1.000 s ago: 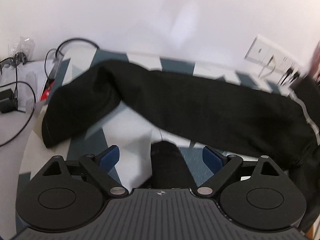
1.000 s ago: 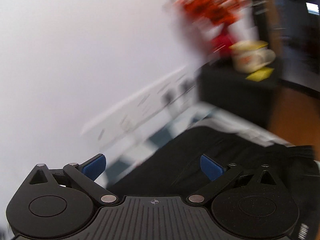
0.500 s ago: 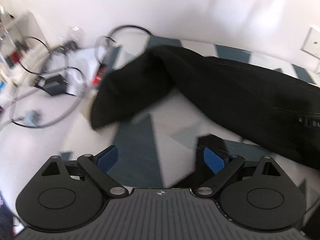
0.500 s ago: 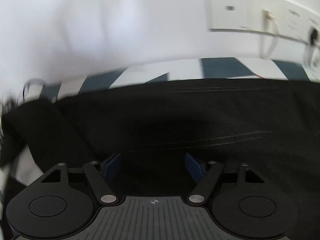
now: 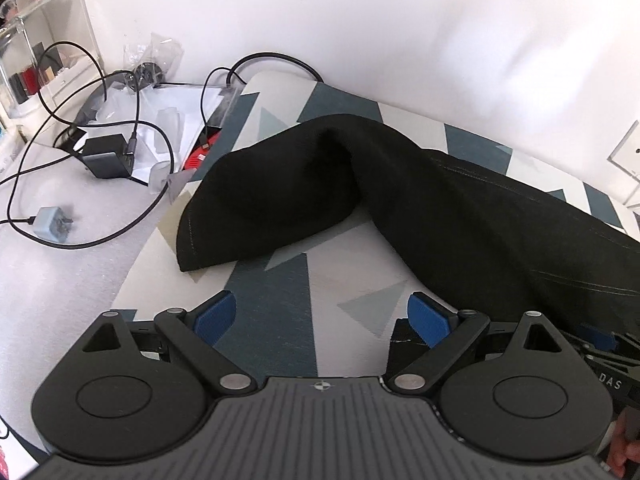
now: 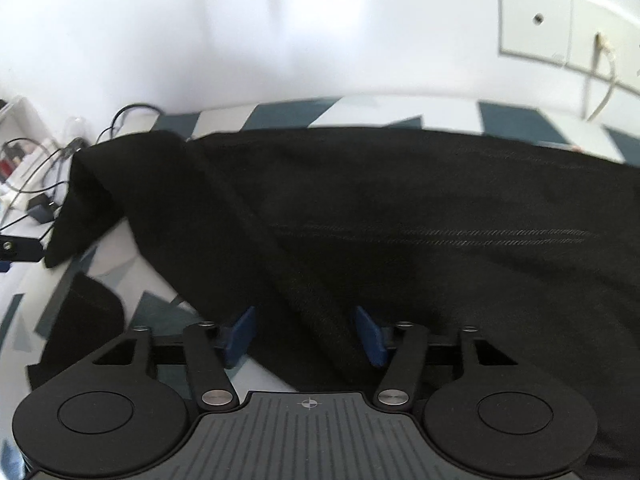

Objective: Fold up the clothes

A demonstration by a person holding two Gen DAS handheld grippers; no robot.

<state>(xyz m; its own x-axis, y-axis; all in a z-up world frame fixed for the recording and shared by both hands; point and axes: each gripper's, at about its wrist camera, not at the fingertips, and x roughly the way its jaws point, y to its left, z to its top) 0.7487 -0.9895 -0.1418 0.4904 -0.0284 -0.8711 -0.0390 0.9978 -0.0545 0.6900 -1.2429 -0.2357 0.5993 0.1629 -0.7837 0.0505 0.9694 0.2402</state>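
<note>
Right wrist view | right gripper (image 6: pixel 304 334) jaws half-open, were closing around black trousers (image 6: pixel 400 220) edge | soft, limp; pinch the edge

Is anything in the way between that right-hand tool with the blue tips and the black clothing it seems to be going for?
Nothing visible. The right tool is right at the black garment, its jaws having just been closing, with a fold of the cloth lying between the blue pads; whether they press it yet is unclear. The cables lie off the patterned cloth.
</note>
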